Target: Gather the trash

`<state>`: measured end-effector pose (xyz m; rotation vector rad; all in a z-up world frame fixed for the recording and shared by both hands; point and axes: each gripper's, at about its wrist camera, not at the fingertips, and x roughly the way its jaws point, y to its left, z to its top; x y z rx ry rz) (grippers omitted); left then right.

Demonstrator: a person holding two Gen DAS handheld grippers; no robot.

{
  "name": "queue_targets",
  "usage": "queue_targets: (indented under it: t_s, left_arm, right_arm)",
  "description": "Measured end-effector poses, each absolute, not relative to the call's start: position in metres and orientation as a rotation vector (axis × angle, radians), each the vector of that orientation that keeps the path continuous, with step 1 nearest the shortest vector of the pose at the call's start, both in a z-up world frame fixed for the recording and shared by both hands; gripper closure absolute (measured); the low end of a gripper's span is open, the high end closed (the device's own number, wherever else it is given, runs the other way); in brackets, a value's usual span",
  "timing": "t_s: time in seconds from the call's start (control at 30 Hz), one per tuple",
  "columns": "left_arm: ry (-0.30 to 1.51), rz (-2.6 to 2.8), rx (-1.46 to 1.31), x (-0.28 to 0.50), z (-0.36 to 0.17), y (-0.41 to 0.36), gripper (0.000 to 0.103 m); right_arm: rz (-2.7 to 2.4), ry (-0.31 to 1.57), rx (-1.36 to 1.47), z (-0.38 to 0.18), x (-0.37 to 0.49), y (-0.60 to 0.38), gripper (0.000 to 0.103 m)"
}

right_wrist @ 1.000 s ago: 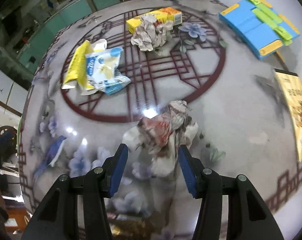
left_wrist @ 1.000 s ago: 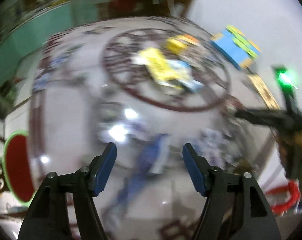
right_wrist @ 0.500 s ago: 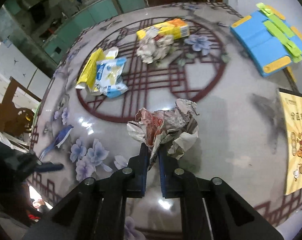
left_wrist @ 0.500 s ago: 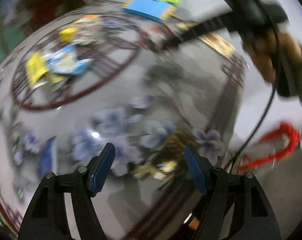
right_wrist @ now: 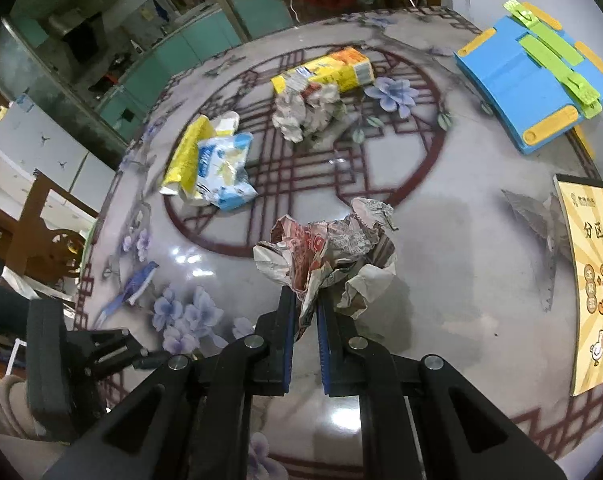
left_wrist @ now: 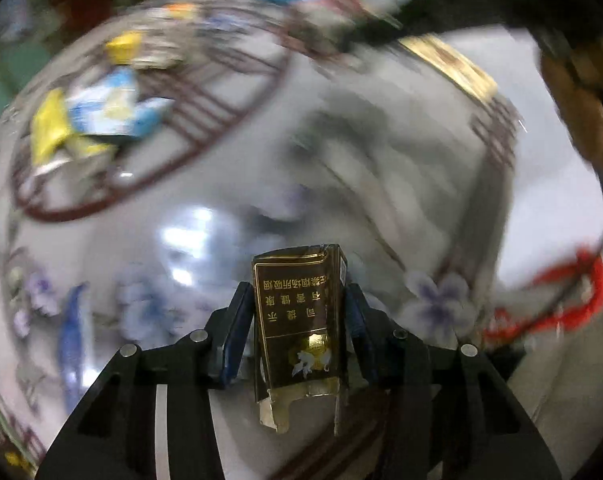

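My left gripper (left_wrist: 297,308) is shut on a dark brown and gold cigarette pack (left_wrist: 299,320), held above the round patterned table (left_wrist: 401,168). My right gripper (right_wrist: 303,304) is shut on a crumpled newspaper ball (right_wrist: 333,248), lifted over the table (right_wrist: 461,280). More trash lies on the table: a yellow and a blue-white wrapper (right_wrist: 213,164), a second crumpled paper ball (right_wrist: 305,110), and a yellow-orange carton (right_wrist: 325,70). The wrappers also show blurred in the left wrist view (left_wrist: 89,120).
A blue board with green and yellow clips (right_wrist: 533,80) lies at the table's far right. A yellow printed booklet (right_wrist: 593,280) lies at the right edge. A wooden chair (right_wrist: 41,236) stands to the left. A red cord (left_wrist: 561,304) lies beyond the table.
My left gripper, open half a second ago, has closed on the cigarette pack and raised it. My right gripper closed on the newspaper ball and keeps it lifted.
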<state>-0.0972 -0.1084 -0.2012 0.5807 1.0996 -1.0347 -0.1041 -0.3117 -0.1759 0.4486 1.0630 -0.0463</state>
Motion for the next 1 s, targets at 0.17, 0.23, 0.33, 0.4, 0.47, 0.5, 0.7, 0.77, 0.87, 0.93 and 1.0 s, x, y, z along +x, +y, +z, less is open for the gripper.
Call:
queue_targets:
  t_s: [0.17, 0.23, 0.33, 0.4, 0.47, 0.5, 0.7, 0.77, 0.87, 0.93, 1.0]
  left_arm:
    - [1.121, -0.852, 0.387, -0.048, -0.174, -0.093, 0.058]
    - [1.113, -0.787, 0.340, -0.030, -0.165, -0.086, 0.058]
    - [1.098, -0.711, 0.289, -0.013, -0.152, -0.070, 0.057]
    - [1.099, -0.673, 0.255, -0.004, -0.146, -0.057, 0.057]
    - [1.100, -0.642, 0.236, 0.000, -0.146, -0.048, 0.057]
    - [1.102, -0.625, 0.227, 0.002, -0.146, -0.042, 0.057]
    - [1.102, -0.547, 0.179, 0.012, -0.143, -0.006, 0.057]
    - [1.101, -0.530, 0.169, 0.015, -0.141, 0.003, 0.057]
    - [1.091, -0.497, 0.167, 0.020, -0.136, 0.015, 0.057]
    - [1.084, -0.483, 0.161, 0.023, -0.132, 0.023, 0.057]
    - [1.080, -0.478, 0.151, 0.027, -0.129, 0.030, 0.057]
  right_arm:
    - [-0.026, 1.013, 0.422, -0.159, -0.088, -0.294, 0.095]
    - [-0.030, 1.012, 0.386, -0.154, -0.078, -0.284, 0.095]
    - [-0.017, 1.003, 0.356, -0.147, -0.065, -0.268, 0.095]
    - [-0.009, 1.000, 0.337, -0.144, -0.057, -0.259, 0.095]
    - [0.004, 0.996, 0.317, -0.141, -0.050, -0.247, 0.095]
    - [0.016, 0.994, 0.312, -0.139, -0.046, -0.240, 0.095]
    - [0.057, 0.991, 0.287, -0.133, -0.032, -0.209, 0.095]
    - [0.071, 0.994, 0.279, -0.132, -0.027, -0.199, 0.095]
    - [0.088, 0.989, 0.269, -0.129, -0.021, -0.186, 0.095]
    - [0.099, 0.981, 0.267, -0.126, -0.016, -0.177, 0.095]
    - [0.110, 0.975, 0.263, -0.123, -0.012, -0.169, 0.095]
